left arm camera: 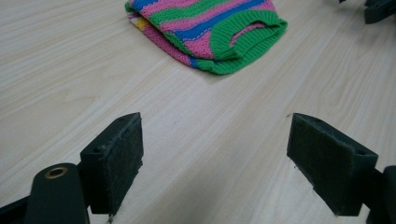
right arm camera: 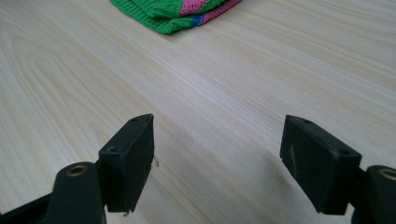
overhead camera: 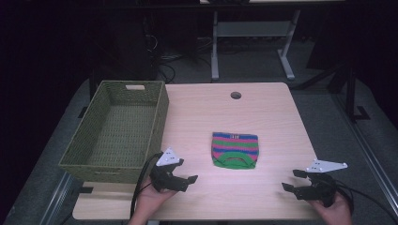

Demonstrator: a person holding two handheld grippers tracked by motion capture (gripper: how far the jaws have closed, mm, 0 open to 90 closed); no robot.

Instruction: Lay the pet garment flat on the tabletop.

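A woven green basket (overhead camera: 117,131) sits on the left part of the desk (overhead camera: 272,112), just behind and to the left of the left claw (overhead camera: 185,176). That claw rests low over the desk's near edge in the person's left hand (overhead camera: 150,199), its jaws spread wide with nothing between them; in the left gripper view its two black pads (left arm camera: 119,161) frame bare wood.

Ahead of the left claw and to its right lies the striped knitted garment (overhead camera: 234,150), flat on the desk, roughly midway between the two claws and a little beyond both. It is banded in green, pink and blue. Its green-ribbed opening faces the near edge of the desk, toward the person, and its stripes run across the desk from side to side. It is close to square, so no long axis stands out.

The right claw (overhead camera: 293,180), held in the right hand (overhead camera: 335,211) near the desk's near right corner, also stands wide open and empty, well apart from the garment, which lies ahead and to its left.
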